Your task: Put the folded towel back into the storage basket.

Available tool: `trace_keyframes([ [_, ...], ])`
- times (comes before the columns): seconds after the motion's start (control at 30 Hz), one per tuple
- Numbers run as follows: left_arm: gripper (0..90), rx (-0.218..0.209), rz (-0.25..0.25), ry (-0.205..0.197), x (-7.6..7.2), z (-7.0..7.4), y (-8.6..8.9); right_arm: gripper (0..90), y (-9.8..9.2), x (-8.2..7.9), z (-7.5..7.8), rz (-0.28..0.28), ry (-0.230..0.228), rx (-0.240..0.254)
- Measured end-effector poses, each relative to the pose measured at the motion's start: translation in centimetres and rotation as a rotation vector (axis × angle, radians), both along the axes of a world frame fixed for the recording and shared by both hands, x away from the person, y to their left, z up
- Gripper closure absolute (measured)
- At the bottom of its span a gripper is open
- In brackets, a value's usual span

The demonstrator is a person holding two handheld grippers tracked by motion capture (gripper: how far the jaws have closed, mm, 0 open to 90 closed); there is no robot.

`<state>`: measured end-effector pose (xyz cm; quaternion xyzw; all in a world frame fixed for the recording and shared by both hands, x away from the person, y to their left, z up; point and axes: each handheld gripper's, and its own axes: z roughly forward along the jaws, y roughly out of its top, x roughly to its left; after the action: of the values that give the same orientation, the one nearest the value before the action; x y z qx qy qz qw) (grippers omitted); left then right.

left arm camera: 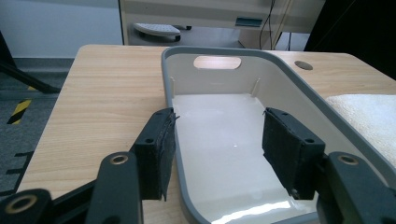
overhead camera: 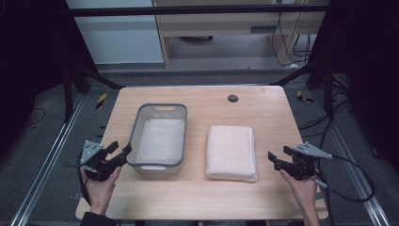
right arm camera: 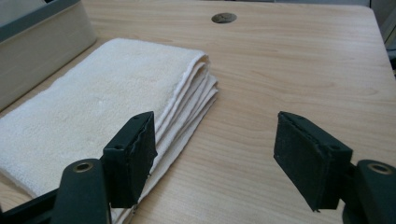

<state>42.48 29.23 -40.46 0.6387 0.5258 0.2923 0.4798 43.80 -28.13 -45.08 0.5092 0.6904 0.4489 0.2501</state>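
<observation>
1. Black jaws of the left gripper (overhead camera: 121, 151) stood apart — straddling the near-left rim of the grey bin (overhead camera: 158, 136), pads not pressing it.
2. Right gripper (overhead camera: 277, 157) hung released, nothing between its jaws, just beside the folded white towel (overhead camera: 231, 152).
3. Bin and towel sat side by side on the wooden table (overhead camera: 263, 108) — bin left, towel right.

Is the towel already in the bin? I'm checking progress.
No, the folded towel lies on the table beside the grey bin, which is empty.
</observation>
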Motion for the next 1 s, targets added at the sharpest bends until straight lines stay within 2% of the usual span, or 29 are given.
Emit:
trace_keyframes([
  [0.23,43.6,0.009,-0.026,-0.002,0.5,0.5,-1.2,28.8,0.0,0.4,1.0,0.006,-0.014,0.007],
  [0.33,43.7,0.007,-0.039,-0.011,0.8,1.0,-2.0,27.7,-0.1,0.6,1.5,0.012,-0.025,0.030],
  [0.47,43.9,0.004,-0.052,-0.017,1.1,1.5,-2.8,27.5,0.0,0.8,2.1,0.015,-0.039,0.036],
  [0.7,44.7,-0.001,-0.085,-0.025,1.9,2.2,-4.7,28.2,0.1,1.5,2.9,0.030,-0.044,0.076],
  [1.0,45.8,0.000,-0.144,-0.026,2.5,2.4,-7.7,29.8,0.4,2.8,4.3,0.037,-0.050,0.087],
])
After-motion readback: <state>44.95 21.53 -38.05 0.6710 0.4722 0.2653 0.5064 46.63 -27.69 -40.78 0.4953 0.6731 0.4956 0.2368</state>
